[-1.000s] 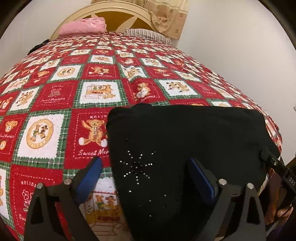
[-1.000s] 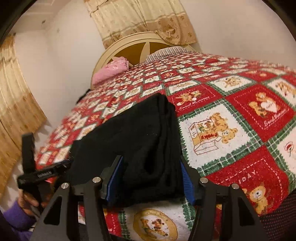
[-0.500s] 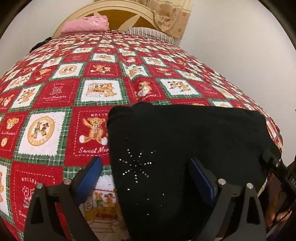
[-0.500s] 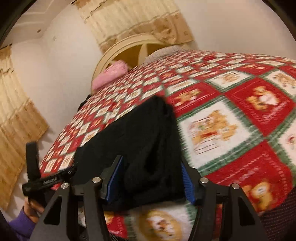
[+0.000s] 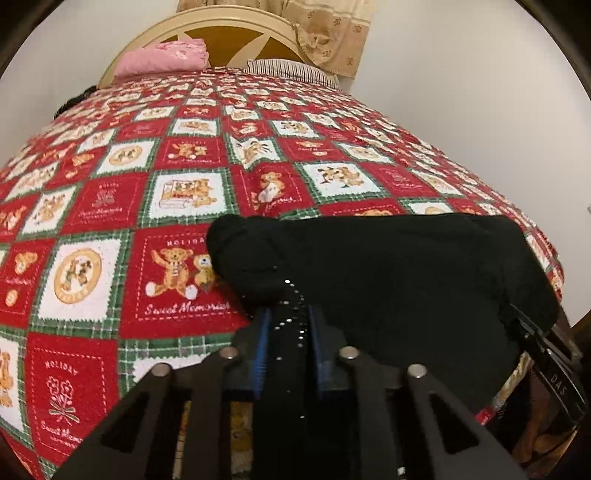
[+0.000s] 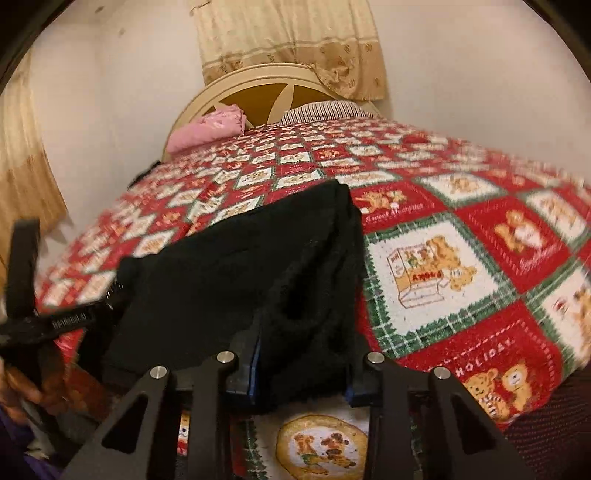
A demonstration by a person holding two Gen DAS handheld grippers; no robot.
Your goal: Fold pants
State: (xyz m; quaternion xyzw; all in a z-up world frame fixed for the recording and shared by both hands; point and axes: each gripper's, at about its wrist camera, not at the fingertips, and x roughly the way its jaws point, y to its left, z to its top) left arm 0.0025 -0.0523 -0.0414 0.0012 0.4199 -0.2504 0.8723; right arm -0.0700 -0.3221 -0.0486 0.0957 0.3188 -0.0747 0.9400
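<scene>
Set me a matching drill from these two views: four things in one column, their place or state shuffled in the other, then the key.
Things:
1. pants
2. pink pillow
3. left gripper
4. curtain

Places or states:
A. hangs on the wall behind the headboard
B. shut on black cloth with small studs
C. lies at the near edge of the quilt
D. rests at the far end of the bed, by the headboard

Pairs: 1-C, 2-D, 3-B, 4-A
</scene>
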